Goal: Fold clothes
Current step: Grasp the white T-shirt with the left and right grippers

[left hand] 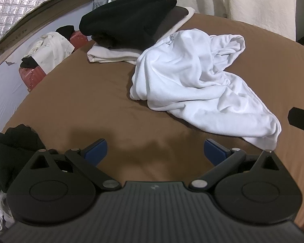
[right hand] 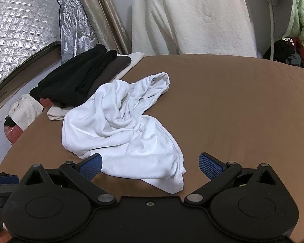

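Observation:
A crumpled white garment (left hand: 194, 85) (right hand: 121, 125) lies in a heap on the brown bed surface (left hand: 87, 105) (right hand: 233, 111). My left gripper (left hand: 155, 151) is open over bare brown sheet, with the garment ahead and to its right. My right gripper (right hand: 150, 165) is open too, and the near end of the white garment lies between its blue pads (right hand: 210, 167), untouched as far as I can see. A part of the right gripper (left hand: 302, 119) shows at the right edge of the left wrist view.
A stack of folded clothes (left hand: 131, 22) (right hand: 81, 81), black on brown on cream, sits at the far left of the bed. A black garment (left hand: 12, 154) lies at the near left edge. Red suitcases (left hand: 30, 75) stand beside the bed. A cream robe (right hand: 190, 18) hangs behind.

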The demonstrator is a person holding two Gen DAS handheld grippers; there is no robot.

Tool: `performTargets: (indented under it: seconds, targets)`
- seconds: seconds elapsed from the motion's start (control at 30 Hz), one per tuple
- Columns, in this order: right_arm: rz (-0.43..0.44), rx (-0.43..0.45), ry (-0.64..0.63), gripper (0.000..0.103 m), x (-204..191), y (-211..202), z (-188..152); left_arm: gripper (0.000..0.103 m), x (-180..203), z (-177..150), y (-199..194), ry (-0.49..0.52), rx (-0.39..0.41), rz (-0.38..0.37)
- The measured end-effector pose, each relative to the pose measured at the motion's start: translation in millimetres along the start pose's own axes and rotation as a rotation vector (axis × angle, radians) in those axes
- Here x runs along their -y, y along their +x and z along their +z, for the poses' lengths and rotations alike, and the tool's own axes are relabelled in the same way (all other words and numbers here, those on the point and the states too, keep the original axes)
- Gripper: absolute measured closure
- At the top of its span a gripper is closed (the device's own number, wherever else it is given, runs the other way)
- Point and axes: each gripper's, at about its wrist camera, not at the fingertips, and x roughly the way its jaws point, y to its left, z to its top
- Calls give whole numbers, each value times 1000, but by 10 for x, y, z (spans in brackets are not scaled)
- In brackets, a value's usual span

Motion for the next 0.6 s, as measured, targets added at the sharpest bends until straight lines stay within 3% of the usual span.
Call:
performTargets:
  seconds: [0.3,0.4,0.6]
  targets:
    - [56,12,86,0,256,309,-68,0,-11,154,172,1,32,-19]
    - [107,-17,197,0,441,521,-111,0,-59,398,343,-4,35,-41]
    - [219,-114,357,0,545,981,-228,0,-275,939,947,-3,16,14]
